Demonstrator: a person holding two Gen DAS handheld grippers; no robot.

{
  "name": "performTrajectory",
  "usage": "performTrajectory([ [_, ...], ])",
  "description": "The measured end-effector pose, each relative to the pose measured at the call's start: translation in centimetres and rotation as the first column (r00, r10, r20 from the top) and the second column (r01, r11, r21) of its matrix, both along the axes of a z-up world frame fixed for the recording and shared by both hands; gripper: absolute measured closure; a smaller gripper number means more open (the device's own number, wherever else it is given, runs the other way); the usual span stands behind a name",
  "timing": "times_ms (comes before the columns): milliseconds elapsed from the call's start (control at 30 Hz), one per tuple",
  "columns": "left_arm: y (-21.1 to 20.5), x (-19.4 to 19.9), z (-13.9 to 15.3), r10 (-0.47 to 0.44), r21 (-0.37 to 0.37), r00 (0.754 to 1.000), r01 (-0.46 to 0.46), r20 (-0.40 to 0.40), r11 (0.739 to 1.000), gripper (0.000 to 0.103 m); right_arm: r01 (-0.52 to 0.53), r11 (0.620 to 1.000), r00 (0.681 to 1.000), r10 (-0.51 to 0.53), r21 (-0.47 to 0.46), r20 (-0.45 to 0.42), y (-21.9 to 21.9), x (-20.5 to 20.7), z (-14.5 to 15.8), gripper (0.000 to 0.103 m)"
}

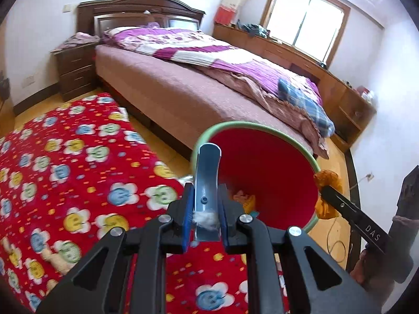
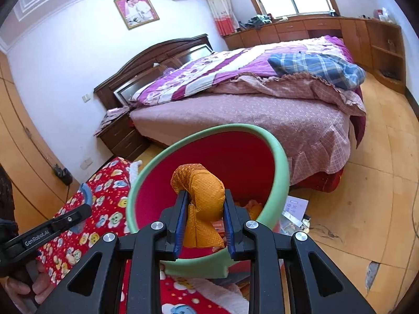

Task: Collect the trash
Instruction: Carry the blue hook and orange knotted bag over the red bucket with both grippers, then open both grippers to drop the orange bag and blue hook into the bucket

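Left gripper [image 1: 205, 210] was clamped on the bin's grey-blue handle [image 1: 207, 172]. Right gripper [image 2: 205, 221] pinched an orange wad [image 2: 201, 196] over the red bin [image 2: 235, 162]. Best carry it past the rim before letting go. Writing read "DAS" and, probably, "GenRobot.AI".

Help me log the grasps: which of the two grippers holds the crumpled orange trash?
The right gripper: its pads pinch the orange wad at the bin's mouth. The left gripper instead clamps a grey-blue handle.
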State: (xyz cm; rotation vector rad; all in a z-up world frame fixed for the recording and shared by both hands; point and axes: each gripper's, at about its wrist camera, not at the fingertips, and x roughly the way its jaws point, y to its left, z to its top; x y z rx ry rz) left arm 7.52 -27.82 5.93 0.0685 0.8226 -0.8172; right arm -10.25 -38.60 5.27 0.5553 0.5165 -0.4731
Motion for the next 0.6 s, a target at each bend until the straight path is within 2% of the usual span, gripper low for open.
performTrajectory([
  [300,-4.5,-0.1,-2.3,-0.061,0.051,0.998,0.061,-0.015,0.997,0.086,0.015,1.0,0.999,-0.015,-0.008,-0.035,-1.6,0.3,-1.5,0.076],
  [467,-5.2,0.1,-3.3,-0.078,0.049,0.996,0.081,-0.053,0.996,0.086,0.013,1.0,0.999,-0.012,0.017,-0.047,-2.2,0.4,-2.4,0.068],
  [600,-5.0,0.4,-3.5,-0.072,0.045,0.995,0.076,-0.071,0.996,0.082,-0.001,1.0,0.999,0.003,0.029,-0.039,-2.2,0.4,-2.5,0.068],
])
